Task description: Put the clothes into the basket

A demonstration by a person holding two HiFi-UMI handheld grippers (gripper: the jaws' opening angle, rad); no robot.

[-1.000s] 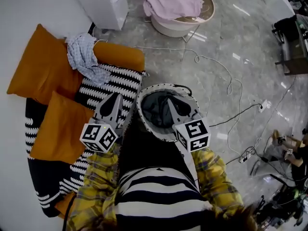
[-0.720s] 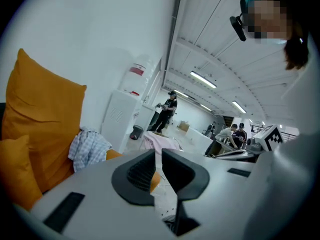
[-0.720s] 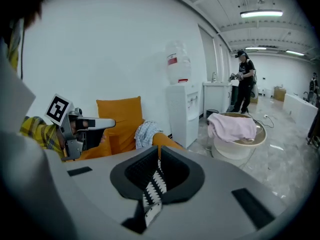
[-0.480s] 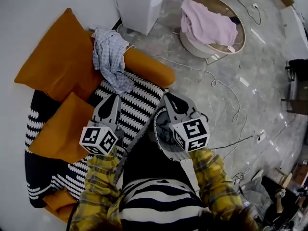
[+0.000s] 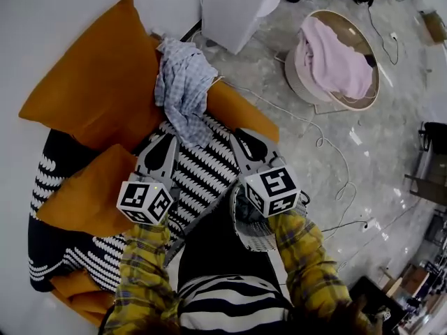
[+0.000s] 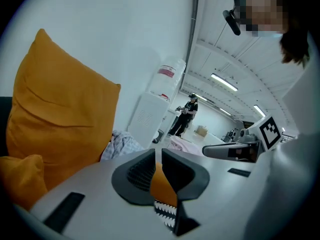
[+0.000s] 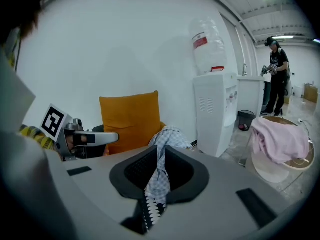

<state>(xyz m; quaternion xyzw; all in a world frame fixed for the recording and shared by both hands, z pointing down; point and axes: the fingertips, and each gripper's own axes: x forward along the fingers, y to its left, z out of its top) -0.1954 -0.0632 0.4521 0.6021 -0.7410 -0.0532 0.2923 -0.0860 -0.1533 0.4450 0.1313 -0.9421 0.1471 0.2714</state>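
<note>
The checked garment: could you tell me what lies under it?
The checked garment drapes over the orange bolster and striped throw; anything beneath its folds is covered.

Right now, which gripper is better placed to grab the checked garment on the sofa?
Right, probably. The right gripper lines up with the checked garment straight past its shut jaws; the left gripper faces the orange bolster, garment off to its side.

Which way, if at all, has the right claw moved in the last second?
Yes. The right claw has left the basket and now points over the striped cushion, toward the checked cloth.
</note>
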